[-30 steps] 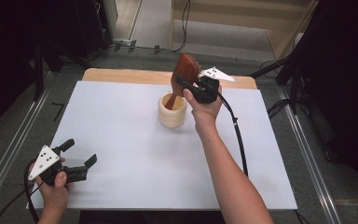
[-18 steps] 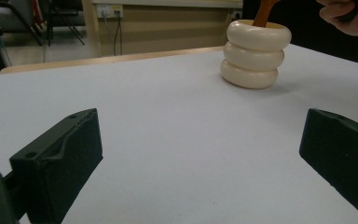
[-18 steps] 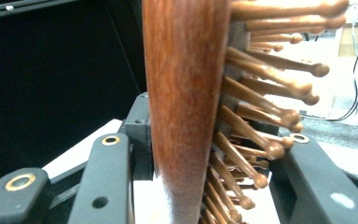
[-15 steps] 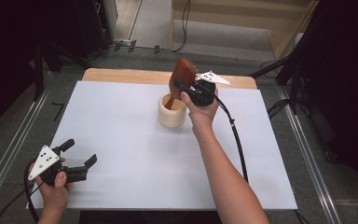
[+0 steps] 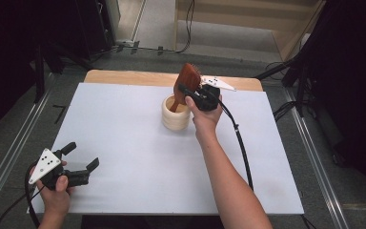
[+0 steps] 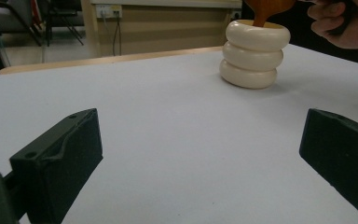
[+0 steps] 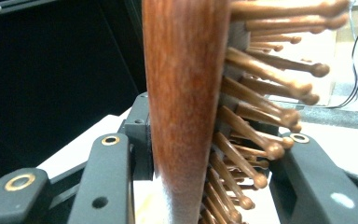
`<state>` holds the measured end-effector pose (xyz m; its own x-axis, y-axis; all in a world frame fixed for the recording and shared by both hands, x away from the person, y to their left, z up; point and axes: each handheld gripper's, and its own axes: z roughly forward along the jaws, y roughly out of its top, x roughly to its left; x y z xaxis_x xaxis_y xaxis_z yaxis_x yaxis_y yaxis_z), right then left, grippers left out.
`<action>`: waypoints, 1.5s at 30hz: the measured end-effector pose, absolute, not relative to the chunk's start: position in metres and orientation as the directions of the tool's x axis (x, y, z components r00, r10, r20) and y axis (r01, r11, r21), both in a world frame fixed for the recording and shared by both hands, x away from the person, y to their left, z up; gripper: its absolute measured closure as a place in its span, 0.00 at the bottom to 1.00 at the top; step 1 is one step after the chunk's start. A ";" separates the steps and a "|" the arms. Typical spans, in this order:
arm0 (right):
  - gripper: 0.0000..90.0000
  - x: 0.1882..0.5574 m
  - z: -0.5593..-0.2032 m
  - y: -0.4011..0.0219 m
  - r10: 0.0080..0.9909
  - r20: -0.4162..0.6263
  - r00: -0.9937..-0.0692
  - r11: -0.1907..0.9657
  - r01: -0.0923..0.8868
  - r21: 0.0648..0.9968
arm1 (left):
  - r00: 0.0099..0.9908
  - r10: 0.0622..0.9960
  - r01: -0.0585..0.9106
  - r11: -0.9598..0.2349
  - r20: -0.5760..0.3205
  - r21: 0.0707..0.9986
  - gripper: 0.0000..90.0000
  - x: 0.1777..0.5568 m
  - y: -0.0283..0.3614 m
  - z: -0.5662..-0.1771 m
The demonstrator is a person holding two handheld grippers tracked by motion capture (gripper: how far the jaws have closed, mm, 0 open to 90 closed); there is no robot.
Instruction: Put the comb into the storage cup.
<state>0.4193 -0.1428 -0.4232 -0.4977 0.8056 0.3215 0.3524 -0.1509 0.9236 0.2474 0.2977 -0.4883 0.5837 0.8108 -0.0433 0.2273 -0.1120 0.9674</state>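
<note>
A wooden hairbrush with wooden pins stands tilted, its handle down inside a cream ribbed cup at the table's back middle. My right gripper is shut on the brush's head, just above the cup. In the right gripper view the brush fills the space between the black jaws, pins pointing right. My left gripper rests open near the front left corner, nothing between its jaws. The left gripper view looks across the table at the cup with the brush handle dipping into it.
The white table top has a wooden strip along its far edge. A black cable trails from my right gripper along the forearm. Metal rails run beside the table; dark stands are behind.
My right gripper has sunk a little with the brush, and the handle has gone deeper into the cup. The left gripper has stayed put.
</note>
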 end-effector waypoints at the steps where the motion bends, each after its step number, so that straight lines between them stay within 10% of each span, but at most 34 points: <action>1: 0.60 0.419 -0.424 -0.143 0.807 0.321 -0.496 -0.149 0.355 0.923 | 0.583 0.811 0.227 -0.111 -0.043 0.968 0.00 0.247 0.298 -0.488; 45: 0.57 0.424 -0.447 -0.164 0.773 0.449 -0.448 -0.268 0.410 0.872 | 0.584 0.811 0.228 -0.123 -0.035 0.966 0.00 0.247 0.296 -0.488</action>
<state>0.4240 -0.1640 -0.4471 -0.4484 0.7732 0.4485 0.4103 -0.2678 0.8718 0.2472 0.2962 -0.4884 0.5842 0.8109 -0.0346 0.2279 -0.1230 0.9659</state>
